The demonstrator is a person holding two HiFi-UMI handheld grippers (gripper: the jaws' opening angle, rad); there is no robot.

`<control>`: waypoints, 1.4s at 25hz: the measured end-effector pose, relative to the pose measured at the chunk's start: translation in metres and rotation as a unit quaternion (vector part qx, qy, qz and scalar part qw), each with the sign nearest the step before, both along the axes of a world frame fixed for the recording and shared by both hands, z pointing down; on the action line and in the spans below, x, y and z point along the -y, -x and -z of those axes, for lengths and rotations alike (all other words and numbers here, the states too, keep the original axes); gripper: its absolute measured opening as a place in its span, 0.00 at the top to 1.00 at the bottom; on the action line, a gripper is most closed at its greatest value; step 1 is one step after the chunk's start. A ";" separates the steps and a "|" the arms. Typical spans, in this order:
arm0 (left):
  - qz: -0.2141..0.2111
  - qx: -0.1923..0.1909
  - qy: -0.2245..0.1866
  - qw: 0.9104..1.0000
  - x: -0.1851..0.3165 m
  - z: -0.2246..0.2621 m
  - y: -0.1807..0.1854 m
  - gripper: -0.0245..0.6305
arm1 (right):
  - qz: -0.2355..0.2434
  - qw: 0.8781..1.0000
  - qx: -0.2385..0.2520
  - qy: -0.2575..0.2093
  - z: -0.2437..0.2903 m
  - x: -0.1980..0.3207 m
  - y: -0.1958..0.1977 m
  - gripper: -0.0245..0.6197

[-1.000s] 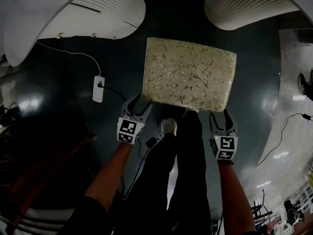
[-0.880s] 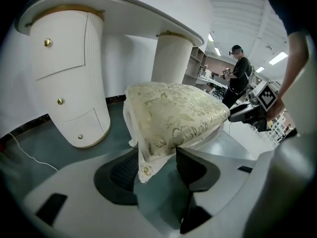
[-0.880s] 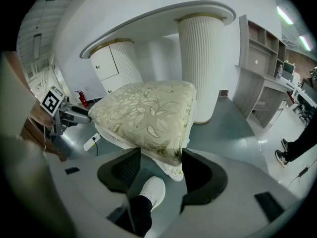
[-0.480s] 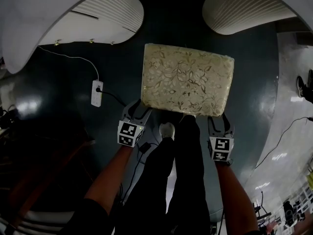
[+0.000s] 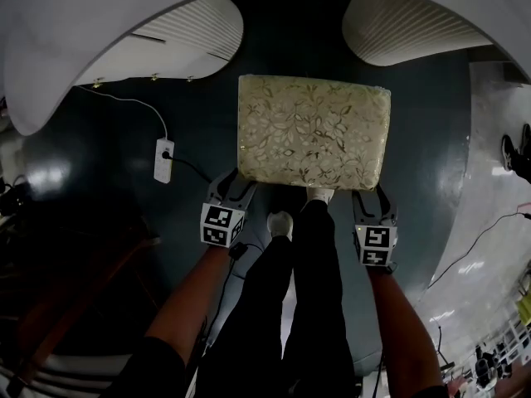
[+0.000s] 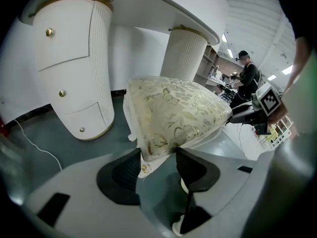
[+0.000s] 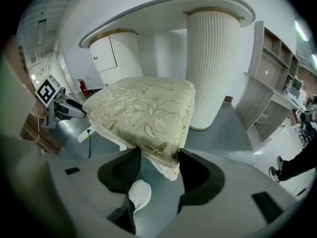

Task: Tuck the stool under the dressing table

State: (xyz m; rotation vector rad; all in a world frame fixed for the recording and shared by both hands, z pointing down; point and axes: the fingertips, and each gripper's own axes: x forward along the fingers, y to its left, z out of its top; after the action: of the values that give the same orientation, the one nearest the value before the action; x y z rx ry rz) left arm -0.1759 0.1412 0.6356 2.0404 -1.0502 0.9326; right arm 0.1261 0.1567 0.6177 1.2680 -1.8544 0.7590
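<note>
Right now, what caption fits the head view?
Left gripper and right gripper clamp the stool by its near corners, before the dressing table.

Stool [image 5: 314,133]: cream w/ gold leaf pattern. Dressing table [image 5: 99,23]: white, gold trim. Floor [image 5: 207,98]: dk teal.

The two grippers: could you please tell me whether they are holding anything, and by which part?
Both hold the cream, leaf-patterned cushioned stool: the left gripper clamps its near left corner, the right gripper its near right corner.
</note>
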 end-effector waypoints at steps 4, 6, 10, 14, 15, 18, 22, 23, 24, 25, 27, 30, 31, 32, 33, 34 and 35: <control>-0.008 0.002 0.013 1.000 0.000 -0.008 0.000 0.62 | -0.005 1.000 -0.002 0.007 -0.004 -0.003 0.000 0.58; -0.011 0.005 0.020 1.000 -0.003 -0.012 0.000 0.62 | -0.003 1.000 -0.002 0.008 -0.006 -0.004 0.000 0.59; 0.004 0.015 0.019 1.000 -0.002 -0.011 0.003 0.62 | 0.003 1.000 0.009 -0.002 -0.006 -0.003 0.002 0.58; 0.021 0.033 0.018 0.999 -0.001 -0.003 0.001 0.62 | 0.010 1.000 0.020 -0.012 -0.001 -0.001 -0.001 0.59; 0.023 0.035 0.019 0.999 -0.001 -0.002 0.000 0.62 | 0.011 1.000 0.020 -0.014 0.000 0.000 -0.002 0.59; 0.028 0.031 0.017 0.999 -0.004 -0.003 -0.003 0.62 | 0.014 1.000 0.016 -0.018 0.000 0.002 -0.006 0.59; 0.028 0.022 0.003 0.999 -0.002 -0.002 0.002 0.62 | 0.017 0.999 0.018 -0.021 0.000 0.004 0.000 0.59; 0.027 0.019 0.001 0.999 0.001 0.000 0.005 0.62 | 0.017 0.999 0.017 -0.021 0.002 0.006 0.003 0.59; 0.025 0.015 -0.002 1.000 0.004 0.003 0.007 0.62 | 0.017 0.999 0.016 -0.021 0.005 0.009 0.005 0.58; 0.025 0.012 -0.003 1.000 0.008 0.006 0.008 0.62 | 0.017 1.000 0.015 -0.022 0.008 0.013 0.006 0.59; 0.029 0.009 -0.005 1.000 0.016 0.007 0.007 0.62 | 0.014 1.000 0.012 -0.024 0.010 0.022 0.005 0.59; 0.035 0.009 -0.011 0.999 0.023 -0.005 0.004 0.62 | 0.015 1.000 0.015 -0.023 -0.002 0.027 0.003 0.58; 0.033 0.009 -0.014 0.999 0.025 -0.009 0.004 0.62 | 0.017 0.999 0.017 -0.023 -0.007 0.027 0.003 0.58; 0.031 0.008 -0.016 0.999 0.027 -0.011 0.003 0.62 | 0.019 0.999 0.018 -0.023 -0.009 0.028 0.002 0.58; 0.028 0.007 -0.017 0.999 0.029 -0.010 0.002 0.62 | 0.019 0.999 0.018 -0.023 -0.009 0.029 0.001 0.59; 0.026 0.007 -0.016 1.000 0.030 -0.009 0.001 0.62 | 0.018 0.999 0.017 -0.023 -0.007 0.030 0.000 0.58; 0.026 0.006 -0.016 1.000 0.030 -0.007 0.001 0.62 | 0.017 0.999 0.015 -0.023 -0.005 0.030 0.000 0.59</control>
State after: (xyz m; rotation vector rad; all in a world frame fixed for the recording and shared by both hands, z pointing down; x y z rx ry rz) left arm -0.1774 0.1110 0.6425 2.0251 -1.1262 0.9087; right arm 0.1260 0.1269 0.6230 1.2565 -1.9217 0.7247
